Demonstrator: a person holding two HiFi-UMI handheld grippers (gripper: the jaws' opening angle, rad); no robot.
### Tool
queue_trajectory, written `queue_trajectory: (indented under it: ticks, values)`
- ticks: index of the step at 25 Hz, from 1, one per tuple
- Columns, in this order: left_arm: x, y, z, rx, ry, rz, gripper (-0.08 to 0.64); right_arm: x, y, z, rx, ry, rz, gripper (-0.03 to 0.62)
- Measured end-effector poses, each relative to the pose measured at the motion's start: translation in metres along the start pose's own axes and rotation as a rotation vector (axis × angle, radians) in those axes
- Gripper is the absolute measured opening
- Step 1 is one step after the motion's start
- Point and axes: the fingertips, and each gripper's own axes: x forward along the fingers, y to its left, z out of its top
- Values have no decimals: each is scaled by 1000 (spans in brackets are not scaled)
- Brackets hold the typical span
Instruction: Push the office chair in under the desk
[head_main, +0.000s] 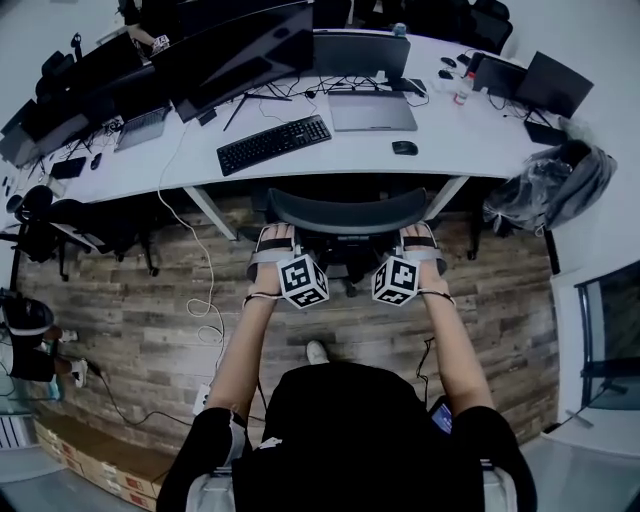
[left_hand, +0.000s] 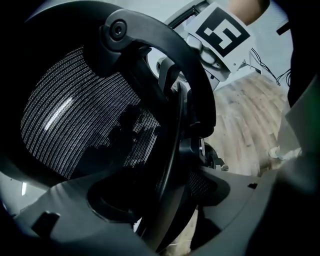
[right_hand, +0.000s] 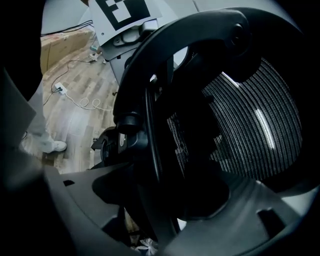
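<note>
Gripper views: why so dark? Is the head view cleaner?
Left gripper view: the chair backrest fills the frame, mostly black, with glare streaks on its mesh; right gripper view: the same; head view: evenly lit and sharp, though fisheye bows the desk.

Gap under the desk (head_main: 480, 140) between left leg (head_main: 212, 215) and right leg (head_main: 447, 198), partly filled by the chair (head_main: 345, 212). Free wood floor (head_main: 150, 320) on both sides and behind. In the way: white cable (head_main: 208, 275) just left, grey backpack (head_main: 550, 185) at right, another chair (head_main: 60, 225) far left.
</note>
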Motion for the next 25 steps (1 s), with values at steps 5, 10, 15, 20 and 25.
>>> queue_trajectory:
  ticks: [5,10,15,20,25]
  values:
    - [12,9,-2,8,-20,-1,359,14,-7,0,13,27,-13,313]
    - [19,17,-3,12,-28,0,359,23,-13,-1,20,51,-28,314]
    - [26,24,-5,11,-38,-2,359,31,-19,1,21,55,-27,314]
    - [32,29,-4,16,-39,-4,359,37,-24,-1,23,46,-28,314]
    - [40,35,-6,12,-33,-4,359,45,-29,0,21,27,-32,314]
